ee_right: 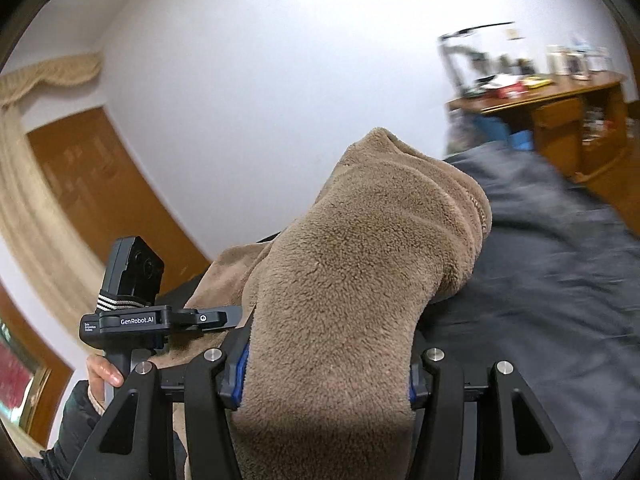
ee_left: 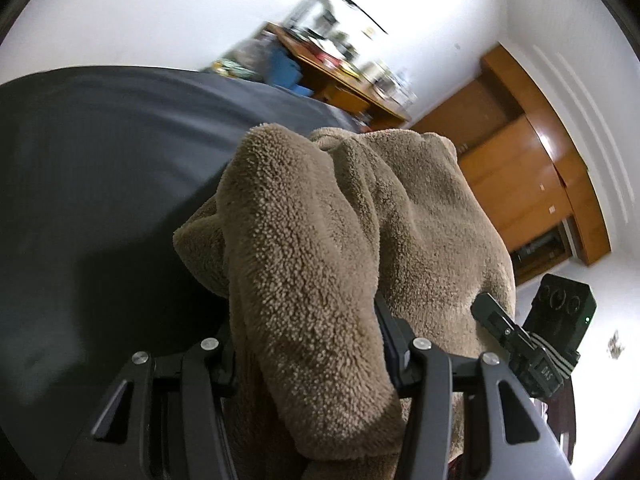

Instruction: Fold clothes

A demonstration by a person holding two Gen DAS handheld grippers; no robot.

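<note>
A brown fleece garment (ee_left: 320,220) hangs bunched over a dark grey bed cover (ee_left: 100,160). In the left wrist view my left gripper (ee_left: 310,348) is shut on a thick fold of it, and the cloth drapes over and hides the fingertips. In the right wrist view my right gripper (ee_right: 328,364) is shut on another fold of the same fleece garment (ee_right: 360,248), which rises above the bed cover (ee_right: 552,280). The right gripper's housing (ee_left: 532,356) shows against the cloth in the left view. The left gripper's housing (ee_right: 136,320) shows in the right view, held by a person's hand (ee_right: 102,376).
A cluttered wooden desk (ee_left: 344,76) (ee_right: 560,100) stands beyond the bed by the white wall. A wooden wardrobe (ee_left: 520,168) lines the right side in the left view. A wooden door (ee_right: 100,184) and a beige curtain (ee_right: 24,184) are on the left in the right view.
</note>
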